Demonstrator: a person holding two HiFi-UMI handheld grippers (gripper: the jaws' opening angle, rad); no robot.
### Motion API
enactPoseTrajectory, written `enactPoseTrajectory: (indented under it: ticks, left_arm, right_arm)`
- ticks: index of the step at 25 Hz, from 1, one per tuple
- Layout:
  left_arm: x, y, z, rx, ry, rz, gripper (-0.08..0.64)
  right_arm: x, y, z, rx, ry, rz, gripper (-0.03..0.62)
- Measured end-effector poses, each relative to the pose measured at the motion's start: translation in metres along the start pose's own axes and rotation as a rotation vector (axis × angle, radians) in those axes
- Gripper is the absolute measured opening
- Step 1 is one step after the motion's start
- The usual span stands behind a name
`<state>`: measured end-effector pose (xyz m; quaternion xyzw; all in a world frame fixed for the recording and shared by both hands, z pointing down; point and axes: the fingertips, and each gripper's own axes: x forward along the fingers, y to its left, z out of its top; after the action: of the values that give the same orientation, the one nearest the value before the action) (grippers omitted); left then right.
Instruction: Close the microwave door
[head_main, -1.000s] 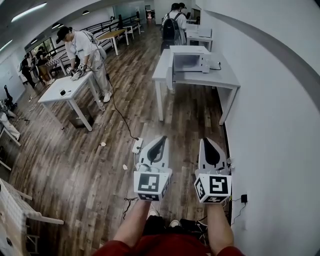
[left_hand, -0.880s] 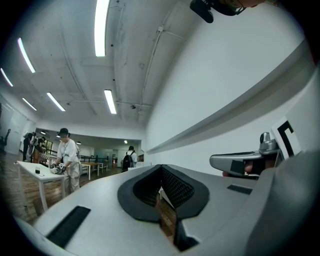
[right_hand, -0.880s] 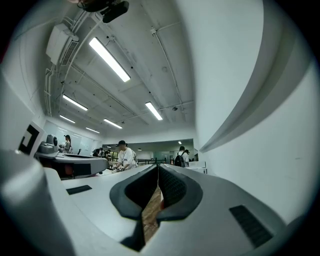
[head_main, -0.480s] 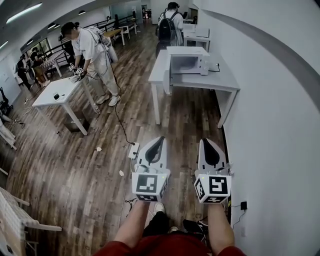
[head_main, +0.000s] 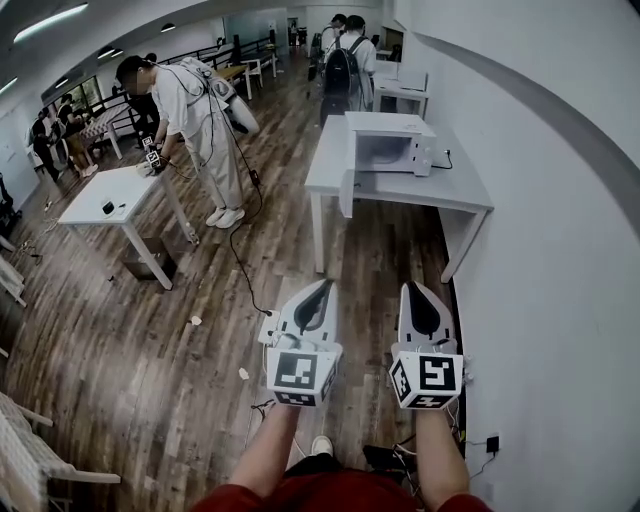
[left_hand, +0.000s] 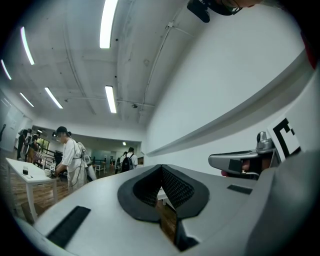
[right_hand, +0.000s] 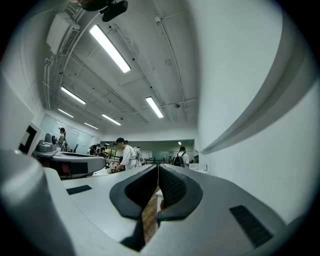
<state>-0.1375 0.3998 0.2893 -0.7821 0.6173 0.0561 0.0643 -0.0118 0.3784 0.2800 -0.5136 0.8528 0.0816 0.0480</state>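
A white microwave (head_main: 392, 141) stands on a grey table (head_main: 410, 187) ahead, against the right wall. Its door (head_main: 347, 192) is swung open to the left, past the table's front edge. Both grippers are held out side by side over the wooden floor, well short of the table. My left gripper (head_main: 323, 286) is shut with nothing in it, and its pads meet at the tip in the left gripper view (left_hand: 161, 168). My right gripper (head_main: 413, 288) is also shut and empty, with its jaws together in the right gripper view (right_hand: 158, 166).
A person (head_main: 196, 112) stands at a white table (head_main: 108, 197) on the left, with a cable trailing across the floor to a power strip (head_main: 267, 326). Two people (head_main: 346, 58) with backpacks stand beyond the microwave table. The white wall (head_main: 560, 260) runs close along the right.
The view has travelled forward across the floor, so the microwave table sits a little nearer. The person on the left has shifted beside the white table. Both grippers stay shut.
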Motion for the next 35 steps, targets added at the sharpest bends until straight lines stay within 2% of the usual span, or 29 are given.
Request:
enactPoseTrajectory:
  ticks: [7, 13, 20, 27, 35]
  left_arm:
    - [0.045, 0.043, -0.011, 0.007, -0.009, -0.028, 0.026]
    - [0.094, 0.054, -0.028, -0.006, -0.001, -0.047, 0.026]
    - [0.176, 0.059, -0.049, 0.009, 0.005, -0.053, 0.026]
    - [0.268, 0.052, -0.048, 0.017, -0.005, -0.033, 0.026]
    - [0.339, 0.042, -0.066, 0.051, 0.006, -0.009, 0.026]
  right_arm:
    - [0.059, 0.006, -0.012, -0.013, 0.001, -0.014, 0.028]
    - [0.1, -0.017, -0.028, -0.01, 0.005, -0.038, 0.028]
    - [0.165, -0.07, -0.052, 0.009, 0.002, -0.046, 0.028]
    - [0.229, -0.135, -0.06, 0.015, 0.002, -0.03, 0.028]
    - [0.28, -0.192, -0.077, 0.056, -0.015, -0.01, 0.028]
